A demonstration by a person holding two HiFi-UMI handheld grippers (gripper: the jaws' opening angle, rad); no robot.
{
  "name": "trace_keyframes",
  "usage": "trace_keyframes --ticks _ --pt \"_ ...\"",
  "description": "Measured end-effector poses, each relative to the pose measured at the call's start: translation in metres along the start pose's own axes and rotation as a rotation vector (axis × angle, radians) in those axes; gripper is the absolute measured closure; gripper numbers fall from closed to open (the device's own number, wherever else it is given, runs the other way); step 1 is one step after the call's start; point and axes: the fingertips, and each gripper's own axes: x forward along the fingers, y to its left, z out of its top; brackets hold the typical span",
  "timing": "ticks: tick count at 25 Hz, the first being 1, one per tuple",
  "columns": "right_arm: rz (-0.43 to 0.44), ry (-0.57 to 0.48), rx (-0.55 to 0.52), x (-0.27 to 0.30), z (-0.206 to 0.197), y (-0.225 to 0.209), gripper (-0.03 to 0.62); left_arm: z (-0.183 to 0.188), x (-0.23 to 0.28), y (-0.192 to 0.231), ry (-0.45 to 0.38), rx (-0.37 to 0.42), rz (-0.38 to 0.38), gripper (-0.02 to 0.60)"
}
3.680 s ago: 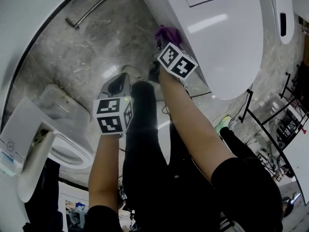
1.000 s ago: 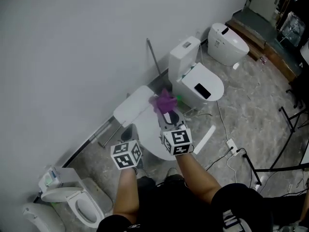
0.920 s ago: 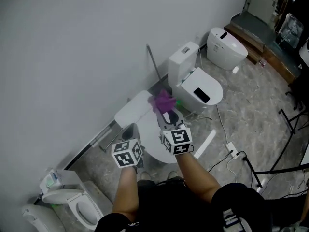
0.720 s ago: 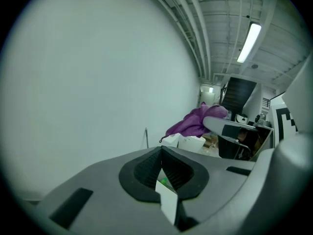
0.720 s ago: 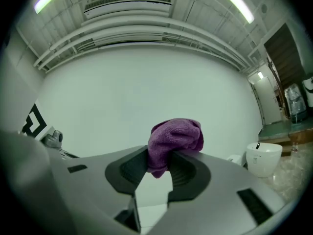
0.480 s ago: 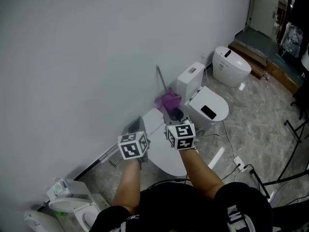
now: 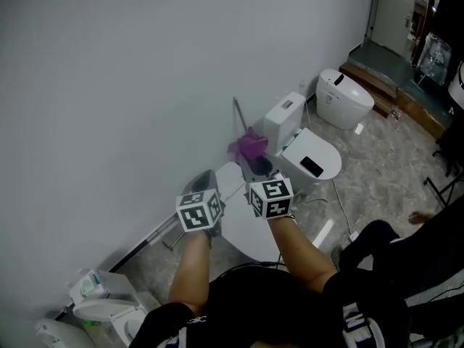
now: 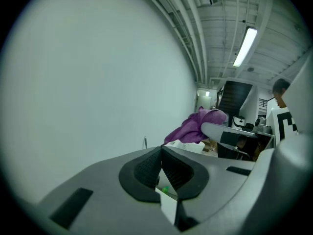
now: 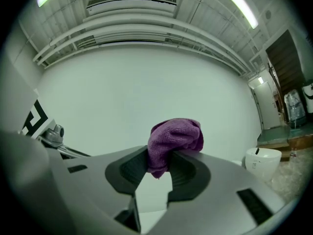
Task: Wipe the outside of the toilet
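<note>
The right tongs pinch a crumpled purple microfibre cloth, which shows against the pale grey wall. The left tongs, just beside them, are pressed together on nothing. Below both, the white ceramic toilet stands on the grey marbled floor, at its edge along the wall.

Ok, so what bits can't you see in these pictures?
- Head view: the person's arms cover the near end of the toilet.
- Head view: the bottom edge cuts off the corner toilet.
- Right gripper view: the right gripper hides whatever lies below the purple cloth.
</note>
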Motion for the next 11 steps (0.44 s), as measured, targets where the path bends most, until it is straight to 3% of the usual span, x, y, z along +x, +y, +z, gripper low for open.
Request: trace_keyframes --ticks 11 --pt "0.007 0.017 -0.009 0.008 -0.003 0.016 0.482 0.001 0.001 0.012 0.003 -0.012 -0.033 0.571"
